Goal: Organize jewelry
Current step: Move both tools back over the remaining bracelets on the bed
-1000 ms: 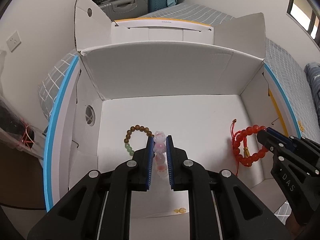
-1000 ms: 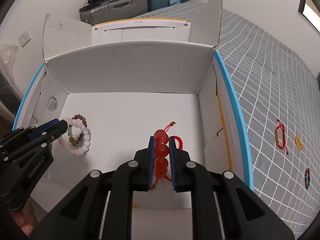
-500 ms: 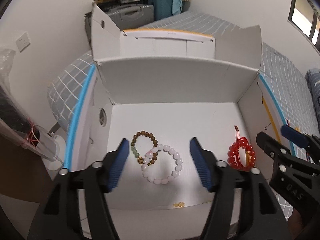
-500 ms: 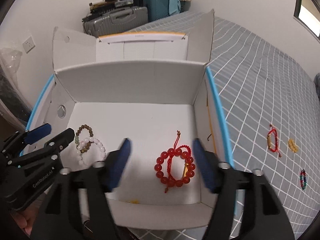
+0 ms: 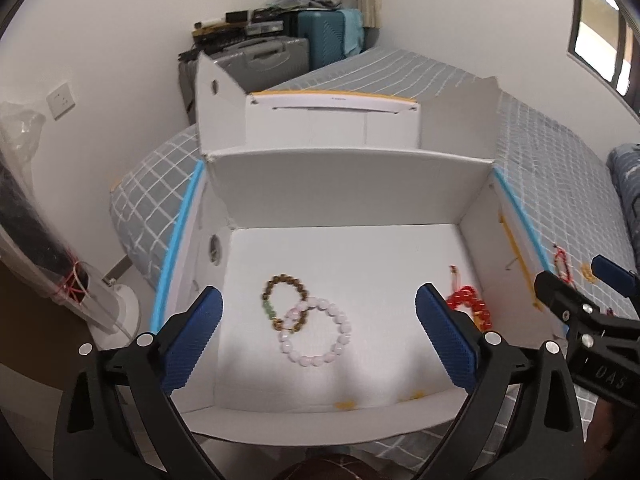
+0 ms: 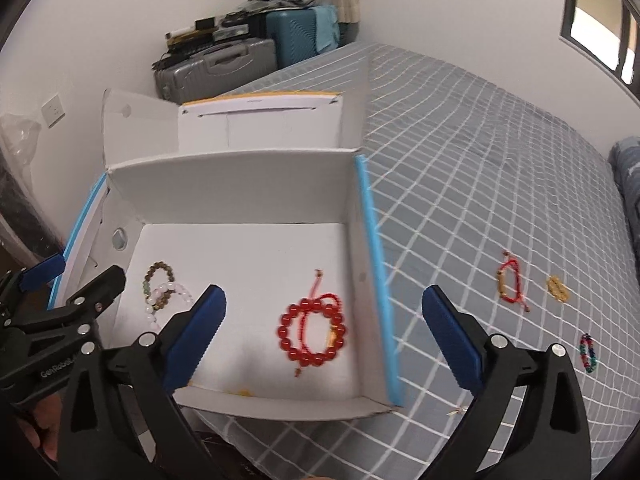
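Both grippers have let go and pulled back since a second ago, when each was clamped on a bracelet inside the white cardboard box (image 5: 348, 184). Now the left gripper (image 5: 318, 338) hangs above the near edge of the box with its blue fingers spread wide and nothing between them. Below it, on the box floor, a pale pink bead bracelet (image 5: 318, 332) lies flat, overlapping a brown bead bracelet (image 5: 285, 300) at its upper left. The right gripper (image 6: 322, 338) is likewise wide open and holding nothing. A red bead bracelet (image 6: 312, 332) with a red cord rests on the box floor near the right wall. Outside the box, on the grey checked bedspread (image 6: 480, 200), three more pieces lie well apart from it: a red cord bracelet (image 6: 511, 286), a small gold piece (image 6: 557, 288) and a multicoloured bead bracelet (image 6: 587, 353)
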Tool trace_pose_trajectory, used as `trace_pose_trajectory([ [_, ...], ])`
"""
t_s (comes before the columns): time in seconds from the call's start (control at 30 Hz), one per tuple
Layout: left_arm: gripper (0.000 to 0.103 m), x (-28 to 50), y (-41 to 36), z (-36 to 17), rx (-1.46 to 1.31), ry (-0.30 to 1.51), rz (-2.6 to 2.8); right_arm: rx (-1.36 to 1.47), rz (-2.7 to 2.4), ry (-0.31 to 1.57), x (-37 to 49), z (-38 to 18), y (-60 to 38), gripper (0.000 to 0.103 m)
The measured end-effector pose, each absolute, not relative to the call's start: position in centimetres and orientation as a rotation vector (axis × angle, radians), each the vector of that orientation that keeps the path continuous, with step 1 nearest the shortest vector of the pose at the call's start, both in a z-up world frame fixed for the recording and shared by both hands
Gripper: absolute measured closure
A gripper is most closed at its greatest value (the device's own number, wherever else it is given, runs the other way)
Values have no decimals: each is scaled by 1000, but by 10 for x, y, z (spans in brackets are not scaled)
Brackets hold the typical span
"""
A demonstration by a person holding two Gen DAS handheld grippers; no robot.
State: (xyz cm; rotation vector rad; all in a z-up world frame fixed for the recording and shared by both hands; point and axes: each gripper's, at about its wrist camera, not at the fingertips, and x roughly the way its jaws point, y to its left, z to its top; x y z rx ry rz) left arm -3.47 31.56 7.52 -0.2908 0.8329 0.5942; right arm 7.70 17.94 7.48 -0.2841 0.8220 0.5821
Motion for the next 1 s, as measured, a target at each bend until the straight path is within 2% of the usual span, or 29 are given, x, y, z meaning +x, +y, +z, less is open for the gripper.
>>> trace_pose_trajectory([
  [0.57, 6, 27, 176, 83, -153, 845, 311, -231, 333, 815, 144, 96, 11, 8],
  [1.0, 6, 83, 63, 66, -72, 906, 106, -170, 196, 884, 199, 62, -98, 8],
])
